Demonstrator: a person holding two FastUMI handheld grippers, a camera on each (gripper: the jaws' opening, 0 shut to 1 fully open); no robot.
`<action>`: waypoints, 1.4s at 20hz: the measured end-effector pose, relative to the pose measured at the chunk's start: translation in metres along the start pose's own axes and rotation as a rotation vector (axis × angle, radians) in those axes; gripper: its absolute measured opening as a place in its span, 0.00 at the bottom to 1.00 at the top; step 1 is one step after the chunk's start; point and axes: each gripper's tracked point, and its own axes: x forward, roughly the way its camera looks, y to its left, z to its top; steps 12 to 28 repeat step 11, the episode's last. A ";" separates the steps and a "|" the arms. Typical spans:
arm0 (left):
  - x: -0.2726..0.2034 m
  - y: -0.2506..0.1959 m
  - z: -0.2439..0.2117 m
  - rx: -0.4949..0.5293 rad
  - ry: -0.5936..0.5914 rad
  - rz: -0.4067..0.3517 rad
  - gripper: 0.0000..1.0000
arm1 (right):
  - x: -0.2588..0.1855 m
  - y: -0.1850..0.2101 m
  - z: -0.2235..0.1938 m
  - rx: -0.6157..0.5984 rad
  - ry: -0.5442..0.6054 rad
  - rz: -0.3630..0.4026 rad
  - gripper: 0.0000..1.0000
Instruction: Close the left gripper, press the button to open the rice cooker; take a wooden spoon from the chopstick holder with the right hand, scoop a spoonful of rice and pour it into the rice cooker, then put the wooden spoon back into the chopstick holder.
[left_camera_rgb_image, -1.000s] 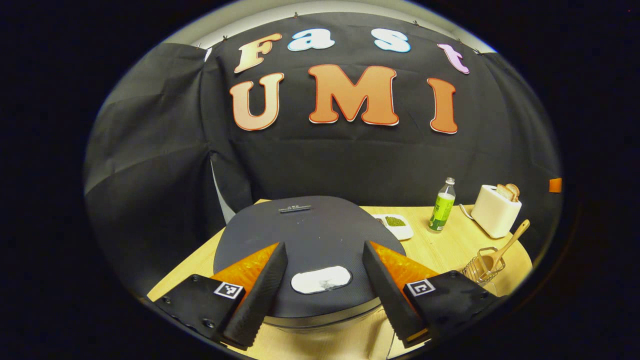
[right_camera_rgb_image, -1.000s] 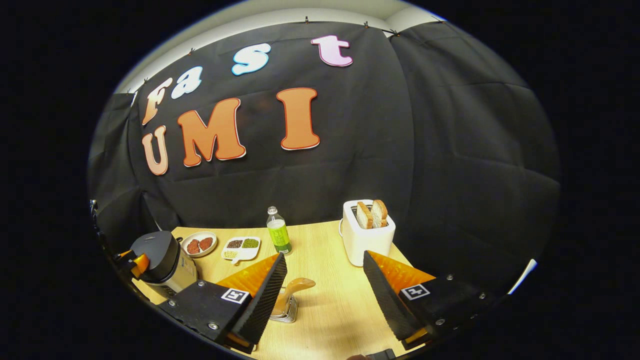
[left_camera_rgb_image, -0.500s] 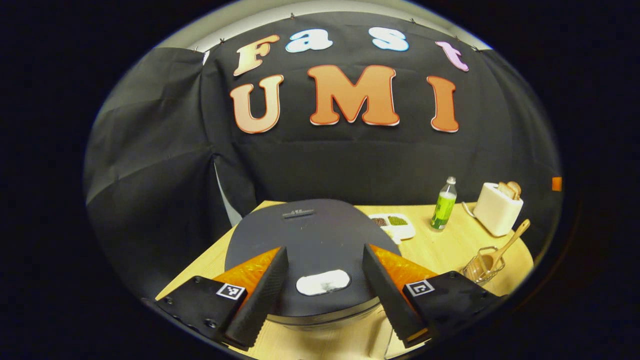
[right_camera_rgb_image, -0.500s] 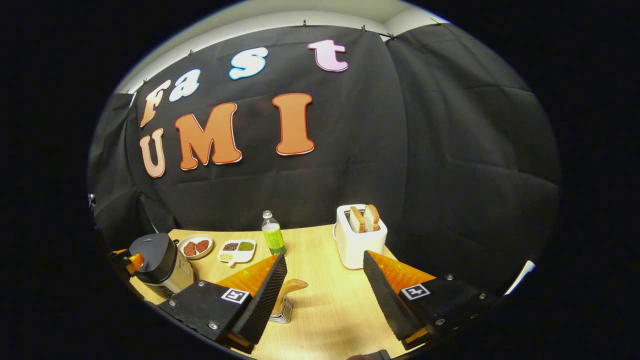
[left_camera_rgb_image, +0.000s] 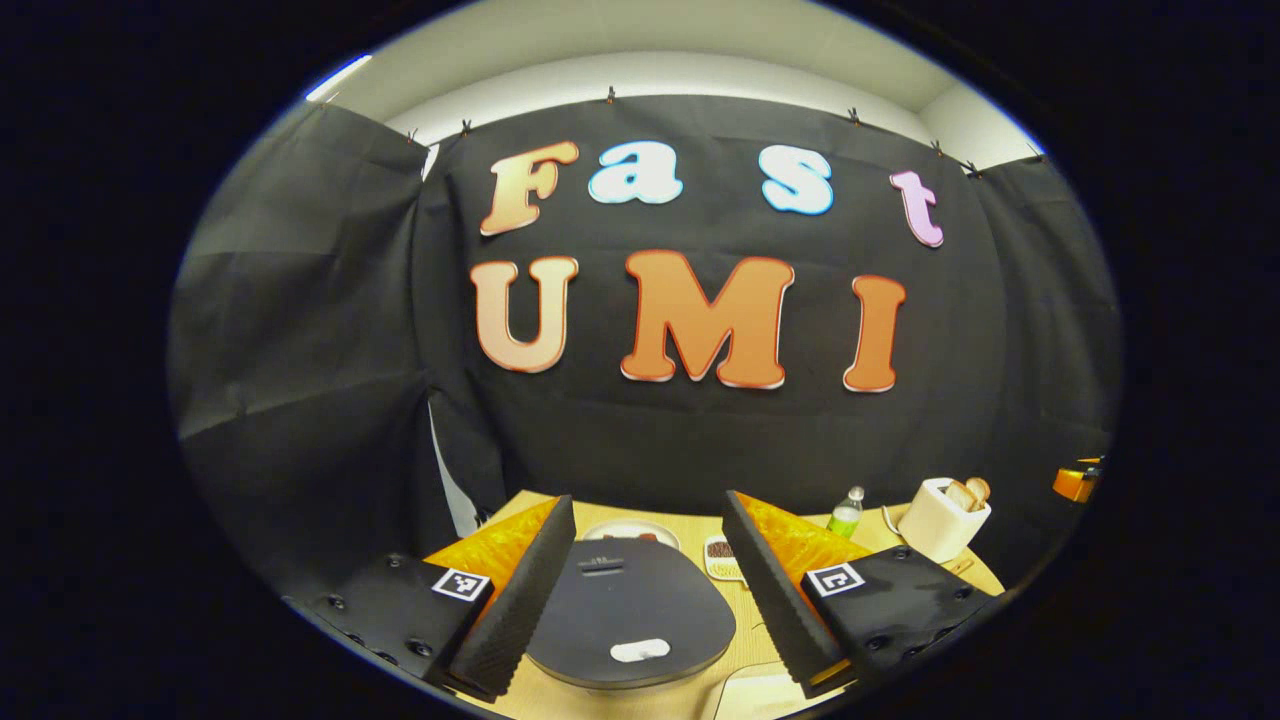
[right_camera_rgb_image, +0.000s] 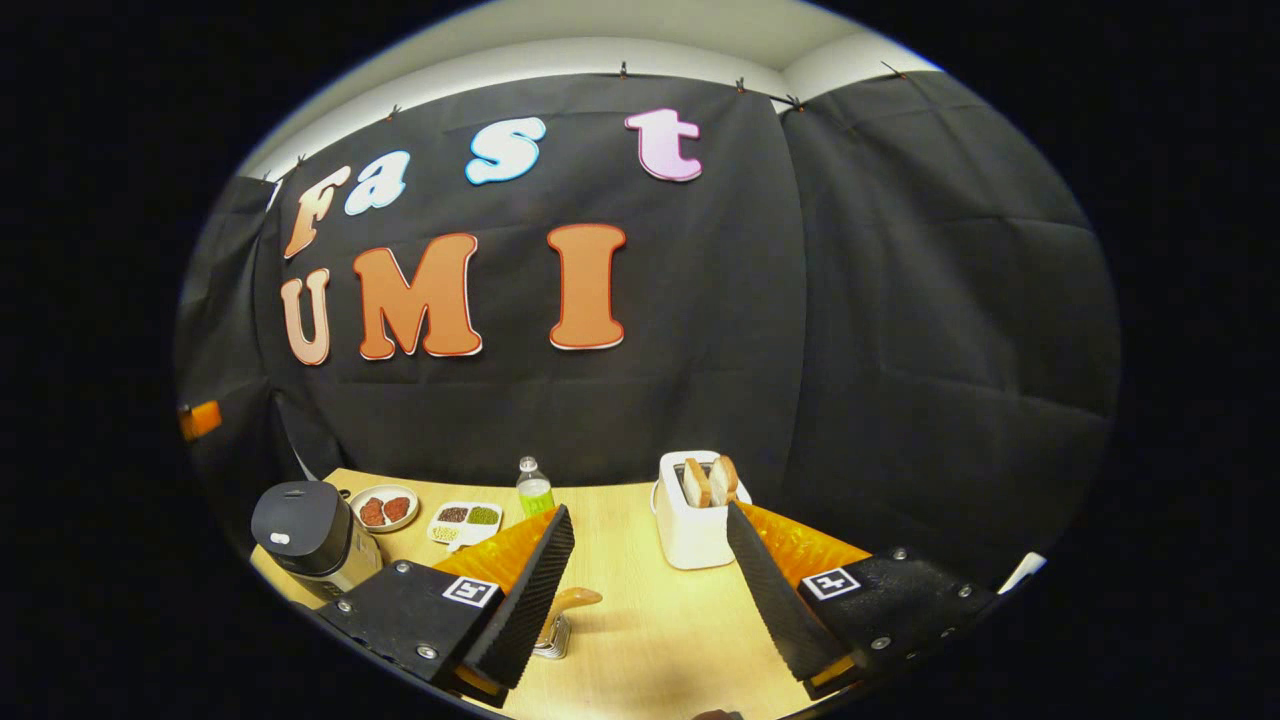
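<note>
I am working in a staged recording booth dressed as a kitchen counter, not a real home. Black cloth (right_camera_rgb_image: 900, 350) clipped along its top edge fills the upper frame as the walls, with plain pale ceiling above it. Along the bottom, a light wooden tabletop (right_camera_rgb_image: 640, 620) carries kitchen props: a dark-lidded rice cooker (right_camera_rgb_image: 305, 530) at lower left, a white toaster with bread slices (right_camera_rgb_image: 695, 510) at centre, and a green-labelled plastic bottle (right_camera_rgb_image: 534, 488).

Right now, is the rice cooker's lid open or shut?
Shut. The rice cooker shows its dark lid lying flat on top of the body, with no gap and no inner pot showing in either view.
</note>
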 end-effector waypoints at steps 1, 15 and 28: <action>-0.006 0.003 0.016 0.009 -0.018 0.009 0.94 | -0.003 0.000 0.010 -0.014 -0.016 0.002 0.95; -0.038 0.020 0.060 0.012 -0.056 0.034 0.94 | -0.025 0.021 0.057 -0.033 -0.103 0.074 1.00; -0.038 0.020 0.060 0.012 -0.056 0.034 0.94 | -0.025 0.021 0.057 -0.033 -0.103 0.074 1.00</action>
